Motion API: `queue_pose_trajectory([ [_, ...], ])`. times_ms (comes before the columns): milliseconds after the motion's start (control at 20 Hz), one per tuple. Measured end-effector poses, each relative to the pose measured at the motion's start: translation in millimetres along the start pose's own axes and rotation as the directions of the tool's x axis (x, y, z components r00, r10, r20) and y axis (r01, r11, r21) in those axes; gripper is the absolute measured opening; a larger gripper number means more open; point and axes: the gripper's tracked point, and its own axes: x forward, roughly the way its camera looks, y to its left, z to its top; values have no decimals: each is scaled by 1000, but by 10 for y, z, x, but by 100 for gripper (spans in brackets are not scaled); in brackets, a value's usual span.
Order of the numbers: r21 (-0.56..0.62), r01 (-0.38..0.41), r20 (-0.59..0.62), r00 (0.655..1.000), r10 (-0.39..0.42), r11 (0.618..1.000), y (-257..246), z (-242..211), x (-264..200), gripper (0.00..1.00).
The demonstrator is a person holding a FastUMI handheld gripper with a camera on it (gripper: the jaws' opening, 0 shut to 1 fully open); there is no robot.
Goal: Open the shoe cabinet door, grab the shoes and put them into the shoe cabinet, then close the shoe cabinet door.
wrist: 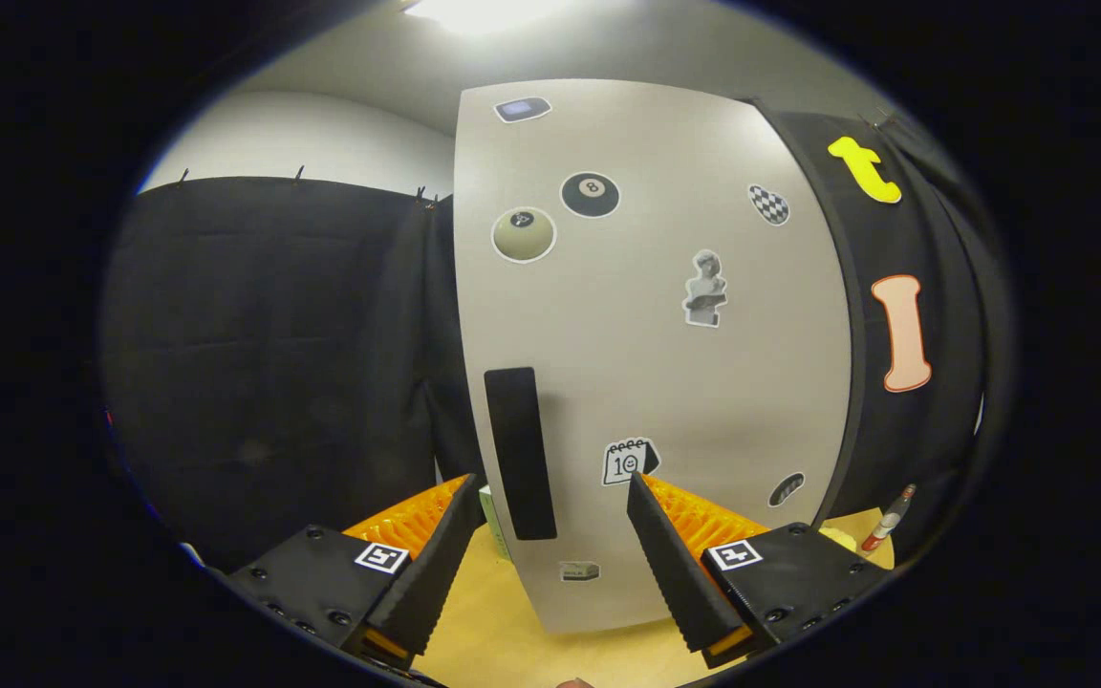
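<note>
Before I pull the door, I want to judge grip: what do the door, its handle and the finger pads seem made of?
Door: smooth matte white panel, likely laminated board or painted metal; soft glare, stickers lie flat.
Handle: flat matte black strip, probably plastic or rubber; no shine.
Gripper open, handle just ahead between the fingers; pads ridged orange, plastic or rubber, on black toothed fingers.

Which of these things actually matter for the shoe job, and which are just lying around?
For the job:
- cabinet door, shut
- its black handle, between the fingers, just ahead
- hand-held gripper, open

Just lying about:
- stickers on the door
- pen-like object on the wooden surface
</note>
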Motion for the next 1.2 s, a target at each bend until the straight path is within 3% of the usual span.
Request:
queue_pose_trajectory([
  [450, -82, 216, 122, 971, -205, 973, -757, 350, -1004, 97],
  [1200, 4, 471, 156, 871, -466, 882, -1942, 309, -2253, 97],
])
